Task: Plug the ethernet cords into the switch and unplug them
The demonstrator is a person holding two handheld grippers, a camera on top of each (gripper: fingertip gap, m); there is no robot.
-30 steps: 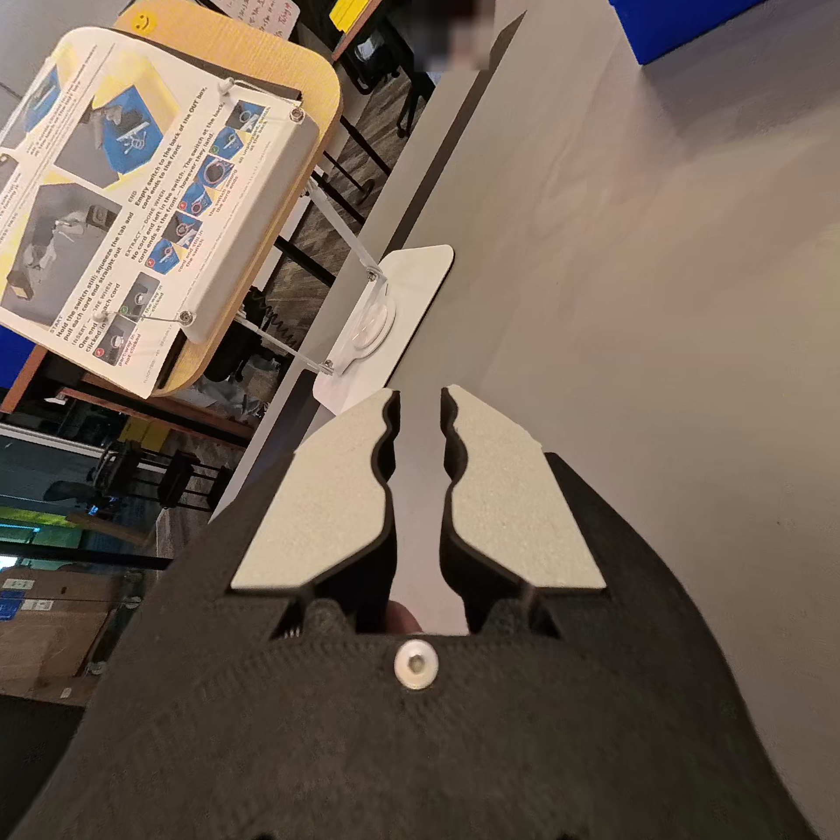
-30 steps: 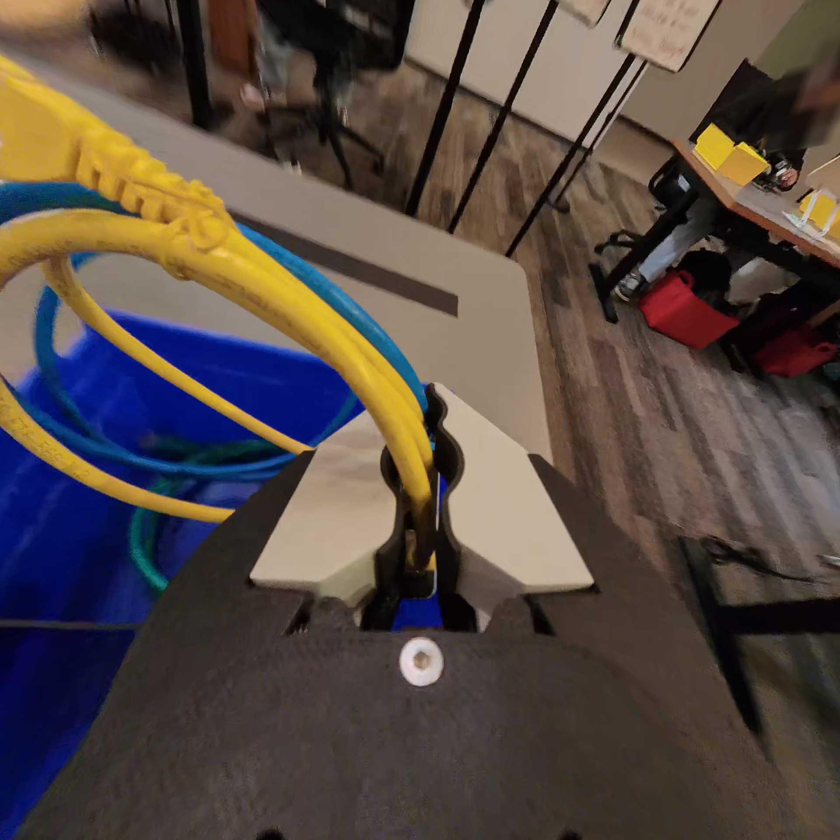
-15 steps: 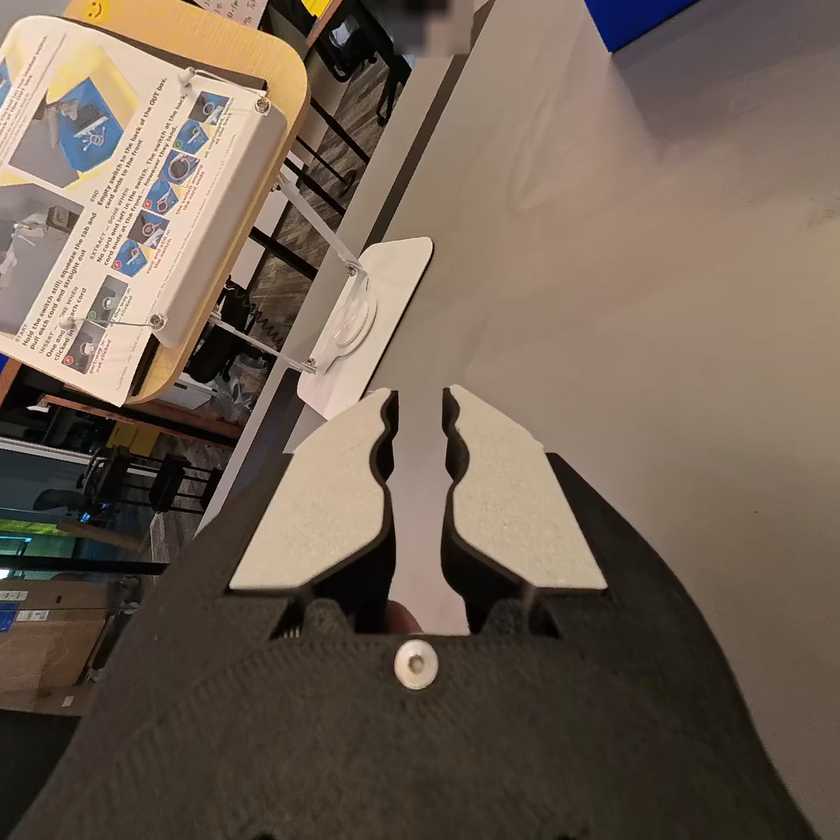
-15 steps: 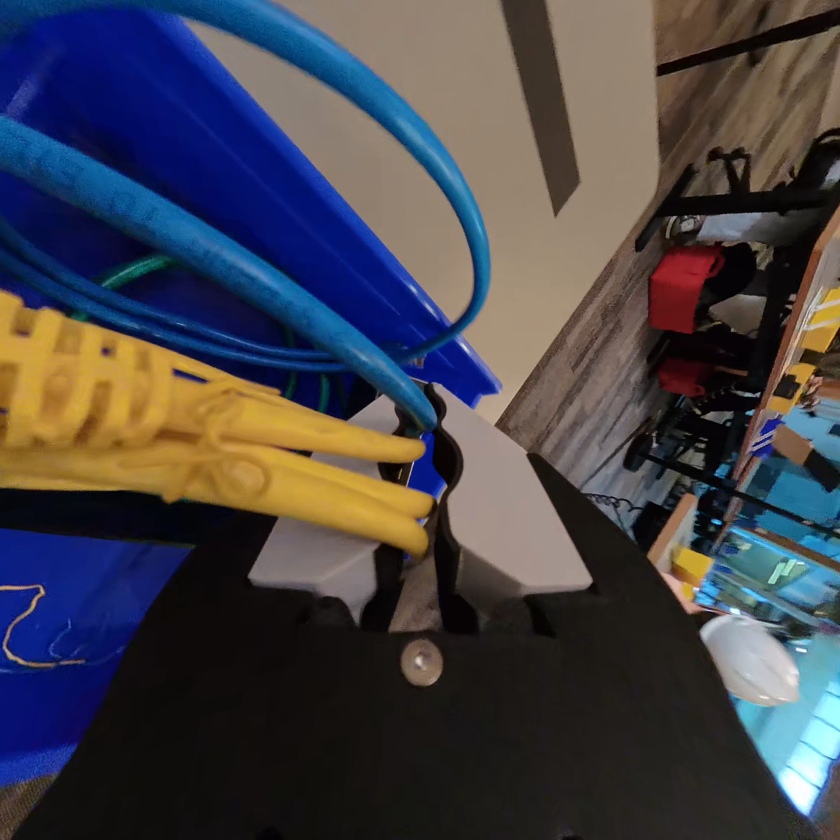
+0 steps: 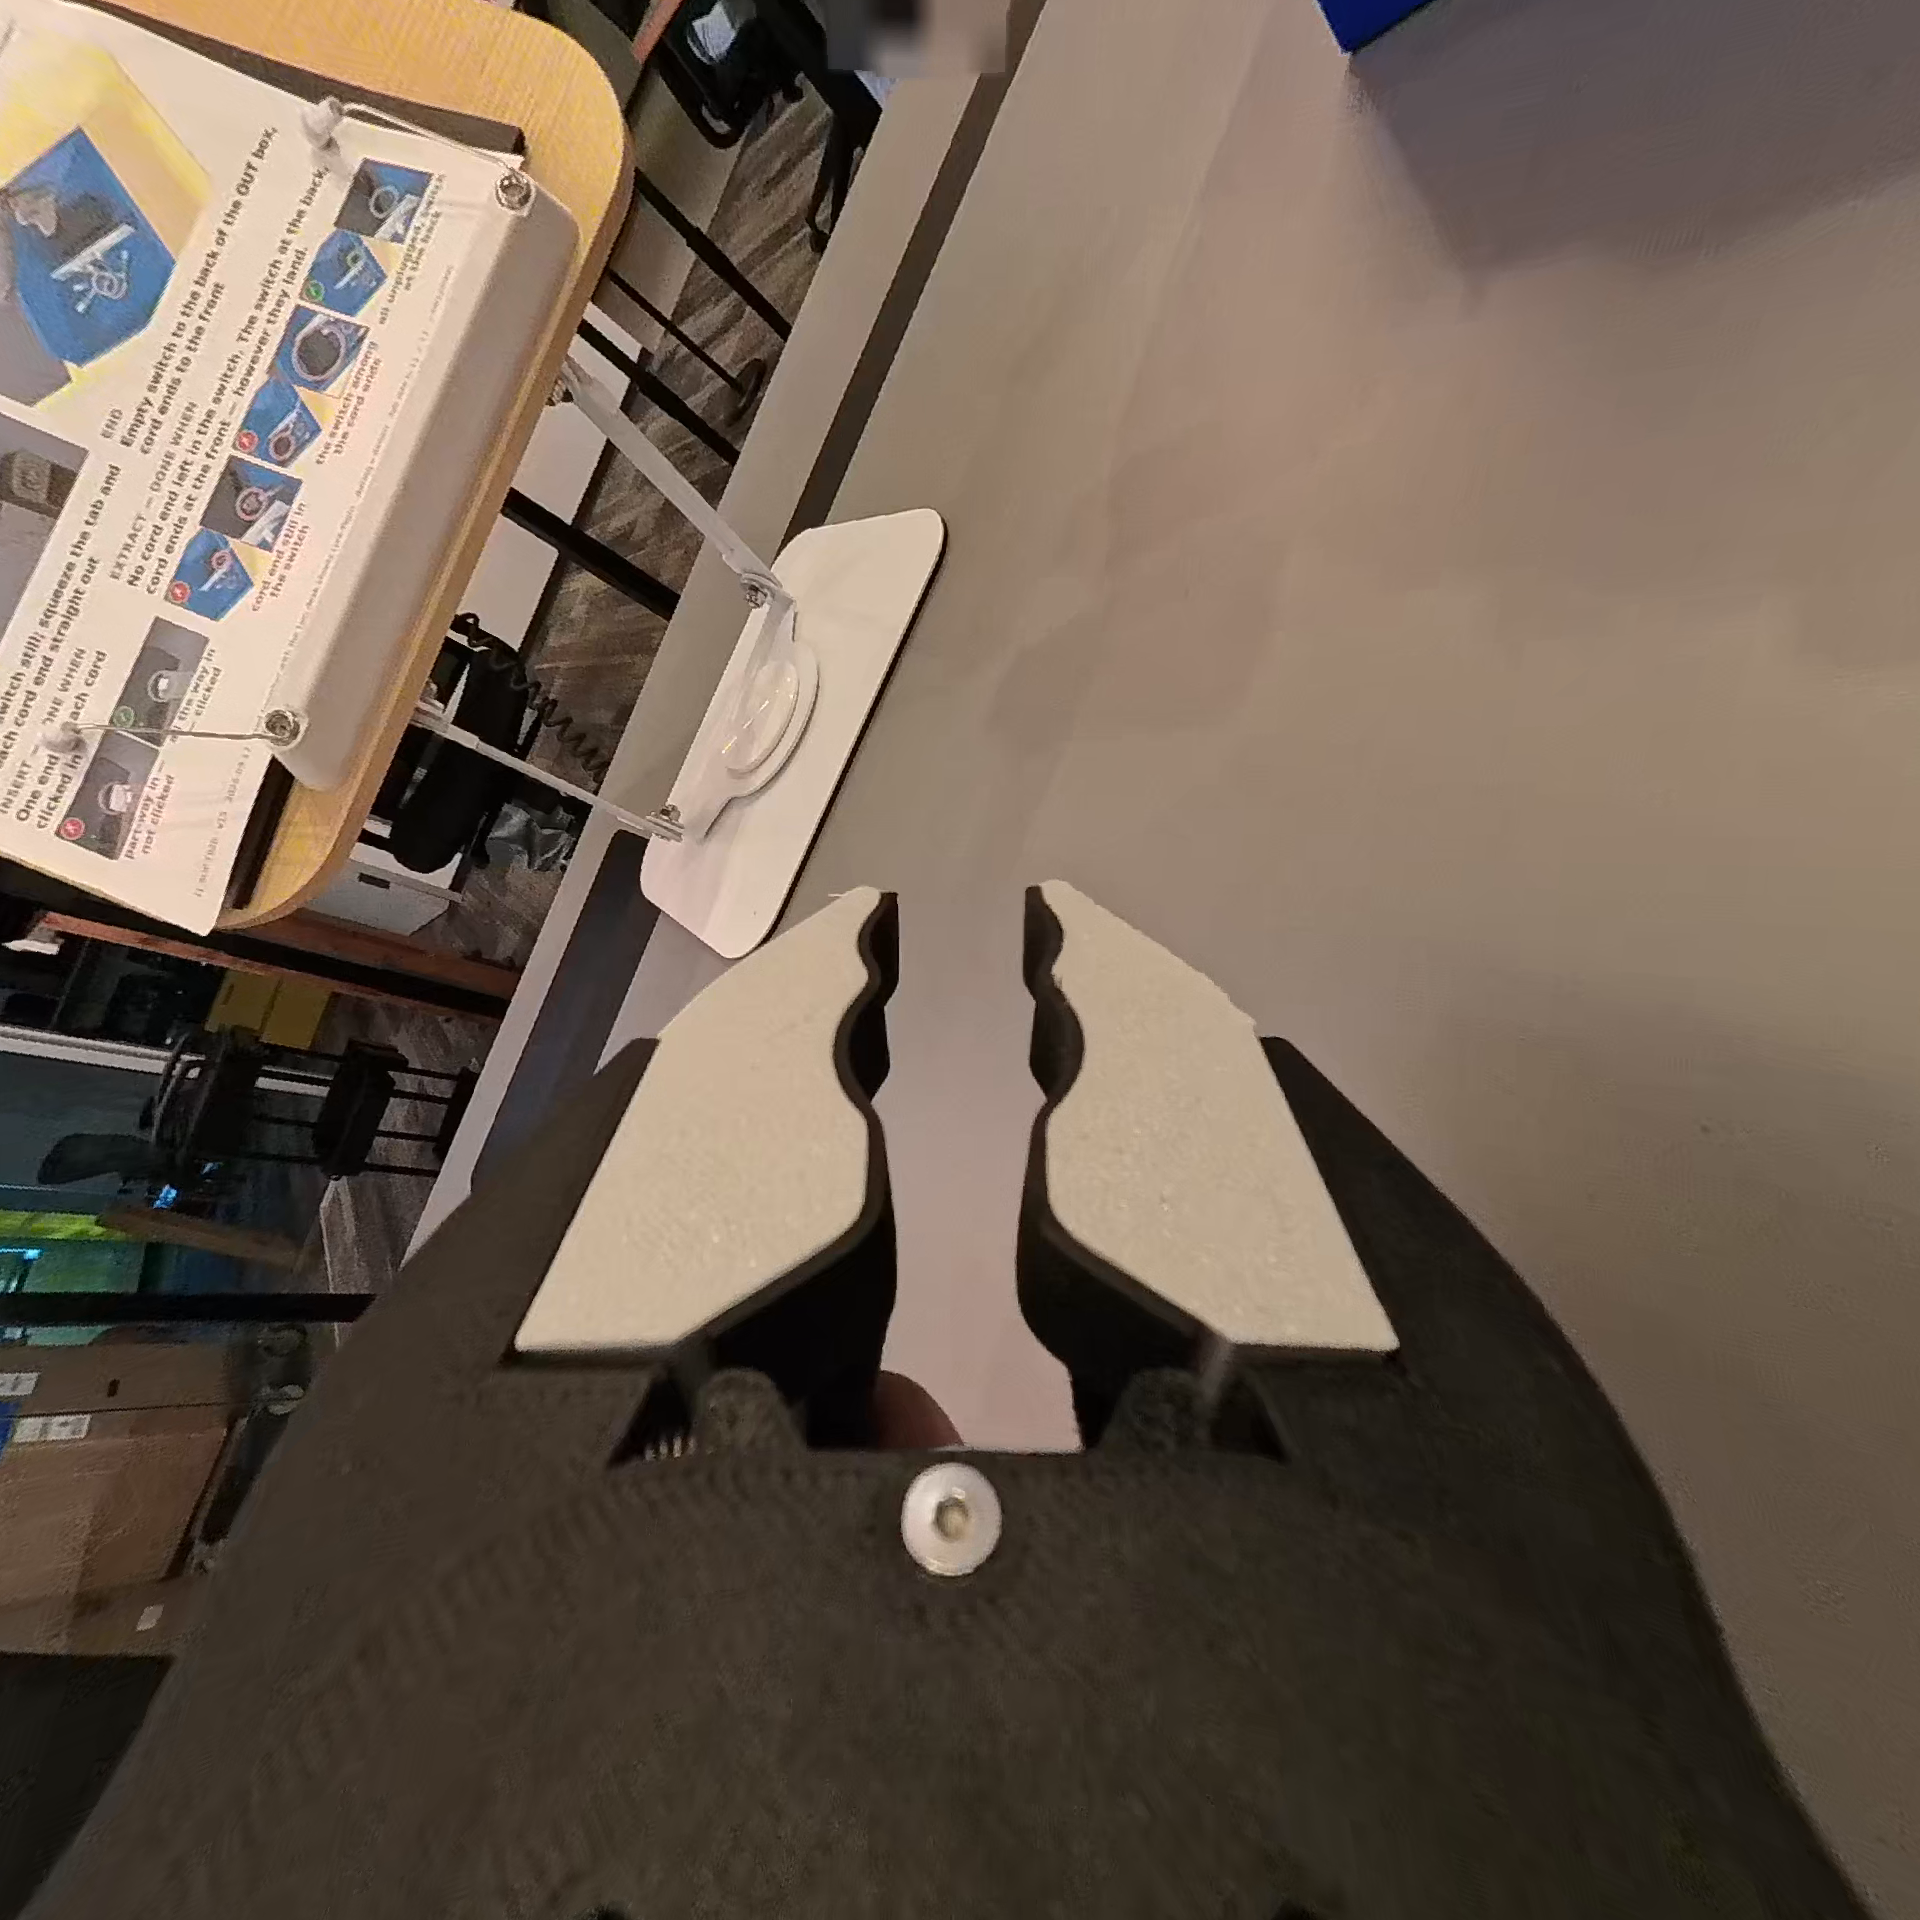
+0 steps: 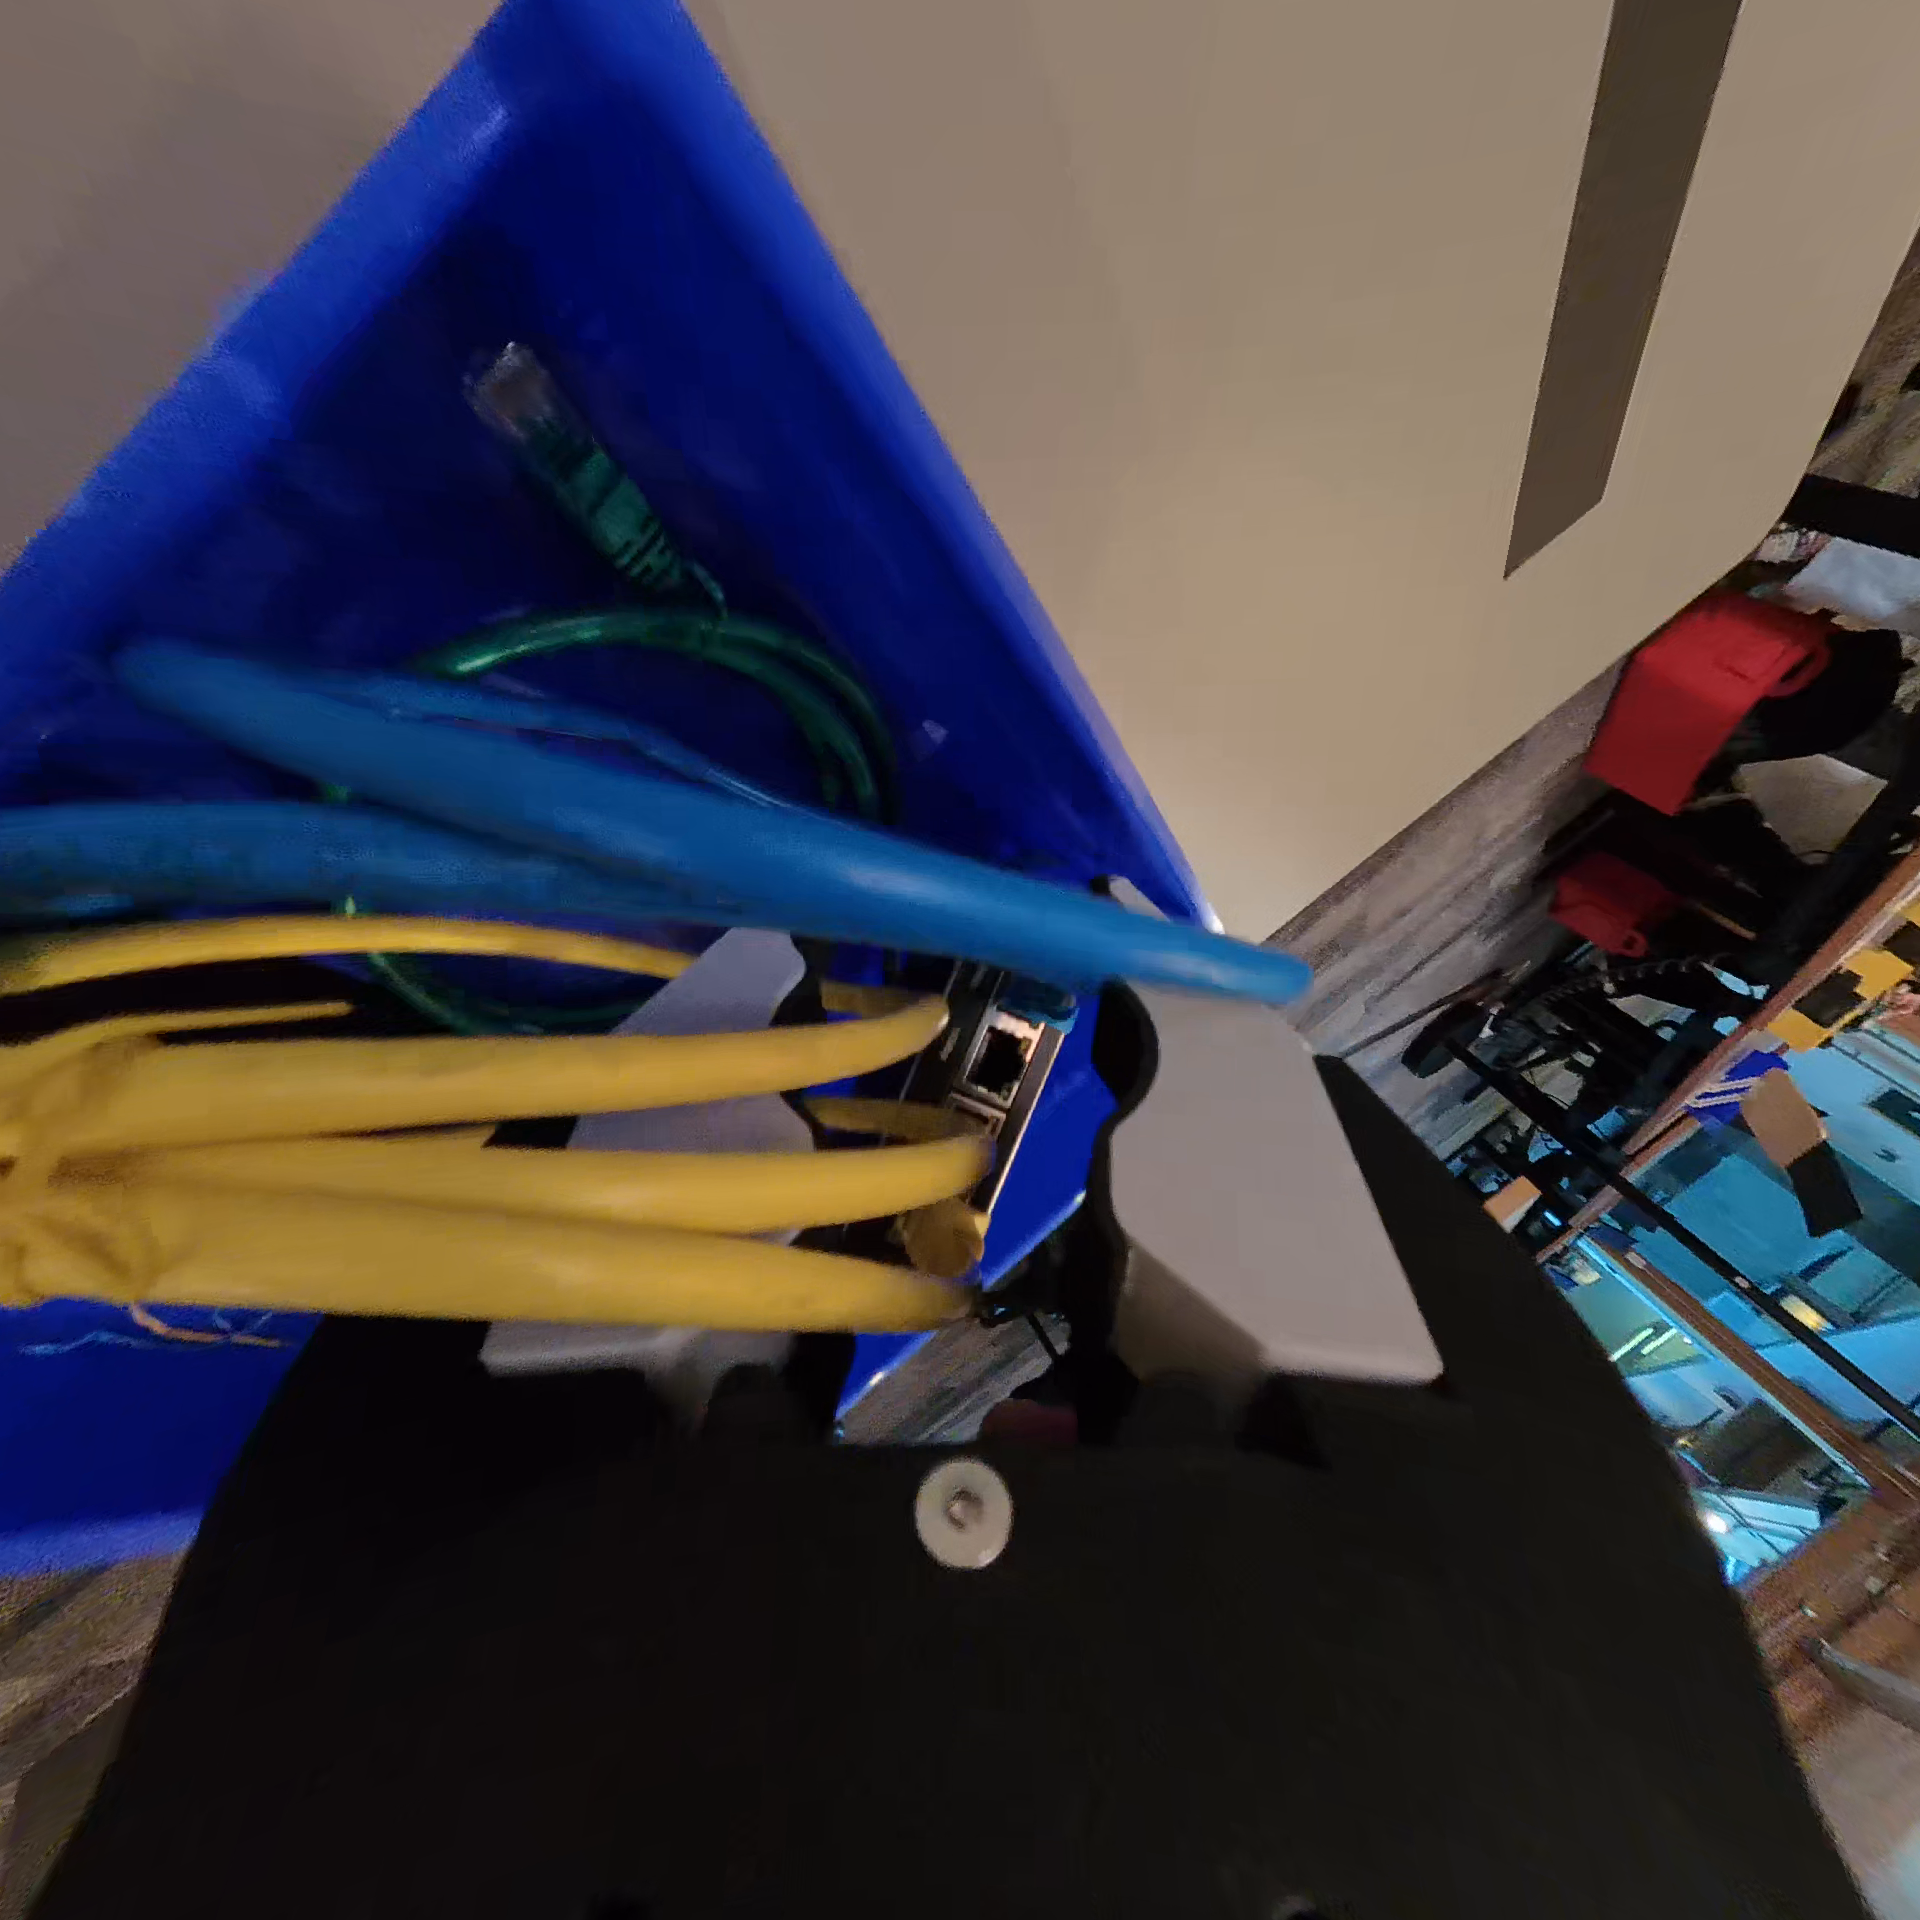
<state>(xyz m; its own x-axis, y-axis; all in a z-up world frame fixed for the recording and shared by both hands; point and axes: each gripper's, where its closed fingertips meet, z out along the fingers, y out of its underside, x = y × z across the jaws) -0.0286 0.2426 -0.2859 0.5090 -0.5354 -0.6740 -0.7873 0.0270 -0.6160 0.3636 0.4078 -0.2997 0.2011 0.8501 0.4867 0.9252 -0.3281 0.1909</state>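
Yellow cords [image 6: 540, 1174] run in from the left of the right wrist view and end at the switch [image 6: 987, 1081], a small dark metal box that sits between the fingers of the right gripper [image 6: 966, 997]. The fingers stand apart on either side of the switch, but whether they press on it cannot be told — cords cover the left one. Several yellow plugs sit in its ports, one port shows bare, and a blue cord [image 6: 665, 842] crosses above them to the top port. A green cord [image 6: 727, 665] lies loose in the blue bin [image 6: 665, 343] behind, its clear plug pointing up and away. The bin rests on a grey table [image 6: 1195, 364].

The left gripper [image 5: 956, 914] hovers over bare table [image 5: 1455, 727] with its fingers parted and nothing between them. Just ahead of its left fingertip lies a white base plate [image 5: 862, 623] carrying a clear stand, which props up an instruction sheet [image 5: 208, 416] — printed text and small photos, not repeated here. Behind the sheet is a wooden tabletop [image 5: 582, 312] on black legs.
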